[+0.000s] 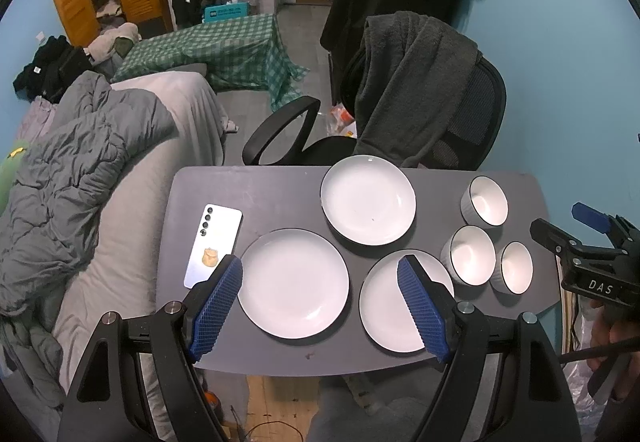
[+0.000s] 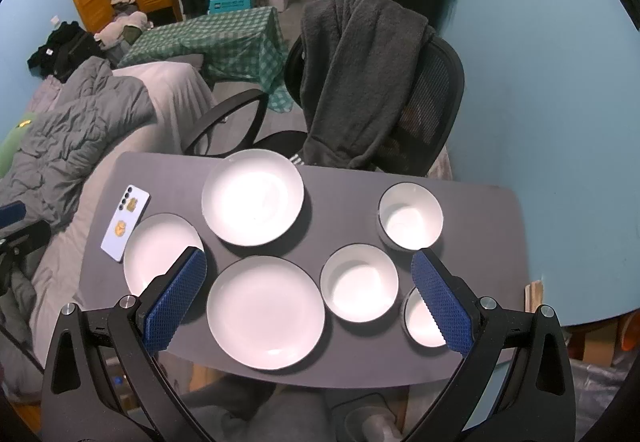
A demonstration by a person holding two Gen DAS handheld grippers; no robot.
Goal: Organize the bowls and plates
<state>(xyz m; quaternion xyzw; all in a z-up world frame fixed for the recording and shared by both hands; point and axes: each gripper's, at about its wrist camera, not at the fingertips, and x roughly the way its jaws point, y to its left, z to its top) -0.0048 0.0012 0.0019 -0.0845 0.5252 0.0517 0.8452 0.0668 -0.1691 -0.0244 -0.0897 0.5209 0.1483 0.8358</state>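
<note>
Three white plates with dark rims lie on the grey table (image 1: 280, 198): a near-left plate (image 1: 294, 282), a far plate (image 1: 368, 200) and a near-right plate (image 1: 390, 306). To their right stand three white bowls: a far bowl (image 1: 485, 201), a middle bowl (image 1: 469, 255) and a small near bowl (image 1: 514, 267). My left gripper (image 1: 320, 274) hovers open above the near plates, nothing between its blue pads. My right gripper (image 2: 310, 266) also hangs open, over the near-right plate (image 2: 266, 312) and middle bowl (image 2: 359, 283); the small bowl (image 2: 420, 324) lies partly behind its right finger.
A white phone (image 1: 213, 245) lies near the table's left edge. A black office chair (image 1: 460, 110) draped with a dark garment stands behind the table. A bed with a grey duvet (image 1: 72, 170) runs along the left side. The blue wall (image 2: 540, 122) is on the right.
</note>
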